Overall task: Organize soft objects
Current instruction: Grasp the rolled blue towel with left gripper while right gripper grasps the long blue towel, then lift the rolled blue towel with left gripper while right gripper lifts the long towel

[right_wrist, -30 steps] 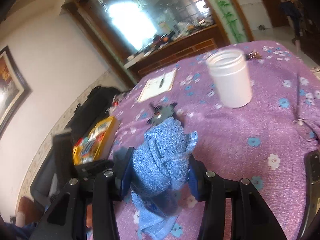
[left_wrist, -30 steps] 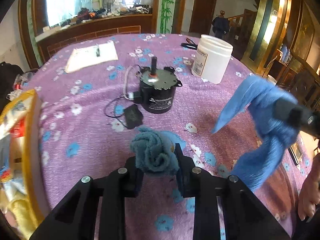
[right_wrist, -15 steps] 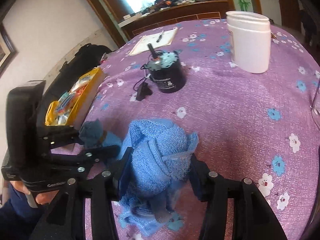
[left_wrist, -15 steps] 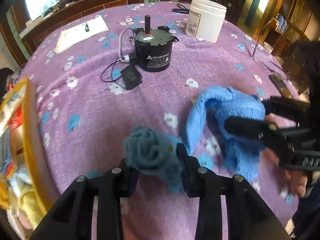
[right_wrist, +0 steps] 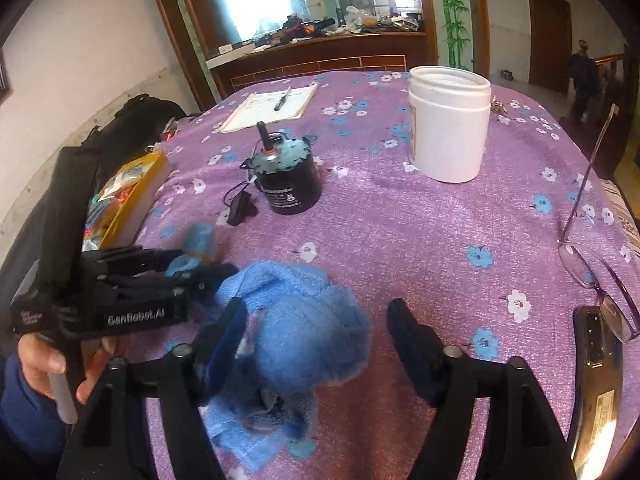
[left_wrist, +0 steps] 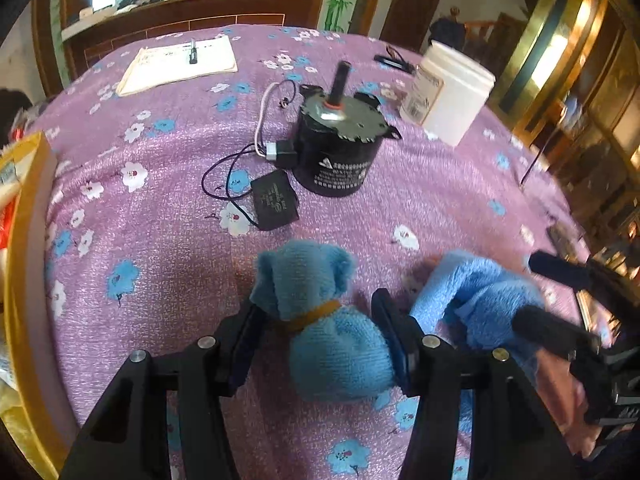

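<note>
Towels lie on our purple tablecloth point(left_wrist: 420, 200): the banded bundle point(left_wrist: 324, 320) between our left gripper point(left_wrist: 316, 334) jaws, the loose towel point(right_wrist: 296, 320) between our right gripper point(right_wrist: 316, 332) jaws, both opening, pads clear. Ahead stand a motor point(left_wrist: 340, 152) and white jar point(right_wrist: 448, 128); glasses point(right_wrist: 600, 272) lie right.
</note>
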{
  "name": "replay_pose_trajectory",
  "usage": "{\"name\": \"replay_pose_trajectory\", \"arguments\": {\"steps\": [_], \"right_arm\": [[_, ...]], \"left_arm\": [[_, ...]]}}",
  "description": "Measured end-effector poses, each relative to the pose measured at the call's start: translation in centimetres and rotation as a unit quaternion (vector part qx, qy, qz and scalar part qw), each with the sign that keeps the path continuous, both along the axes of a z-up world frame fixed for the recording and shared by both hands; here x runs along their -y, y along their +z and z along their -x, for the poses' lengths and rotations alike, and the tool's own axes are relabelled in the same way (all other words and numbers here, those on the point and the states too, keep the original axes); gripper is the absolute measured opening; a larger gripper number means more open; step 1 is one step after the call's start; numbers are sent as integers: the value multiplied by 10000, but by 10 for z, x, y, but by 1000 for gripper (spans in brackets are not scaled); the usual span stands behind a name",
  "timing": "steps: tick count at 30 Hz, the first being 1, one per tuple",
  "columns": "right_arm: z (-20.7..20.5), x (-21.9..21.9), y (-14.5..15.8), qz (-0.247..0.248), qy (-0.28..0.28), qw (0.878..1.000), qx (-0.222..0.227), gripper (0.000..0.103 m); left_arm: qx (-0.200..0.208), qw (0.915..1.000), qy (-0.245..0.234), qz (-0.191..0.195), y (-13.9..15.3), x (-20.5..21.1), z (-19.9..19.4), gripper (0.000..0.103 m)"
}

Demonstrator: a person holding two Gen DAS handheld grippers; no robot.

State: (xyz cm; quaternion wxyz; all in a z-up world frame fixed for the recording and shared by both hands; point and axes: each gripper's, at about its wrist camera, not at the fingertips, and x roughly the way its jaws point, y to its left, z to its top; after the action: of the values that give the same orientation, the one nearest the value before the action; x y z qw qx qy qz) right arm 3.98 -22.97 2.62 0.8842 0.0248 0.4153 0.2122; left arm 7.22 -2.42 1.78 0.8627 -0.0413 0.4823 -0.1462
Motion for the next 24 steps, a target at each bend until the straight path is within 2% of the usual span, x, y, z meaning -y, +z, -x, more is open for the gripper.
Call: {"name": "replay_pose_trajectory", "arguments": {"steps": [4, 5, 6, 7, 8, 9, 12, 14, 16, 19, 24], "right_arm": [[-4, -7, -11, 191, -1, 9994, -278, 83], [-4, -9, -14, 196, 40, 9992, -356, 78], [-4, -9, -16, 178, 79, 9990, -413, 67], [-5, -11, -19, 168, 111, 9985, -502, 53], [-5, -11, -20, 169, 111, 9986, -498, 52], [-3, -12, -18, 226, 121, 9989, -398, 51], [5, -12, -8, 96, 133, 9999, -19, 50], [12, -10, 3, 27, 27, 9991, 421, 51], [18, -9, 11, 187, -173, 9961, 840, 50], [21, -7, 14, 455, -517, 9908, 1165, 50], [22, -7, 16, 945, -1100, 9772, 1554, 50]], "left_arm": [[133, 9999, 15, -45, -1, 3, -1, 54], [193, 9998, 53, -51, -1, 4, -1, 54], [235, 9996, 27, -121, -1, 6, 1, 51], [285, 9994, 4, -215, -2, 7, 2, 45], [346, 9989, -1, -305, -2, 8, 2, 29], [363, 9988, 2, -316, -2, 6, 2, 28], [308, 9995, 46, -37, -1, -4, -1, 28], [369, 9993, 112, 13, 2, -8, 0, 28], [500, 9986, 150, 42, 6, -11, 2, 28], [877, 9960, 173, -60, 18, -8, 10, 28], [1785, 9823, 299, -471, 40, -1, 29, 28]]}}
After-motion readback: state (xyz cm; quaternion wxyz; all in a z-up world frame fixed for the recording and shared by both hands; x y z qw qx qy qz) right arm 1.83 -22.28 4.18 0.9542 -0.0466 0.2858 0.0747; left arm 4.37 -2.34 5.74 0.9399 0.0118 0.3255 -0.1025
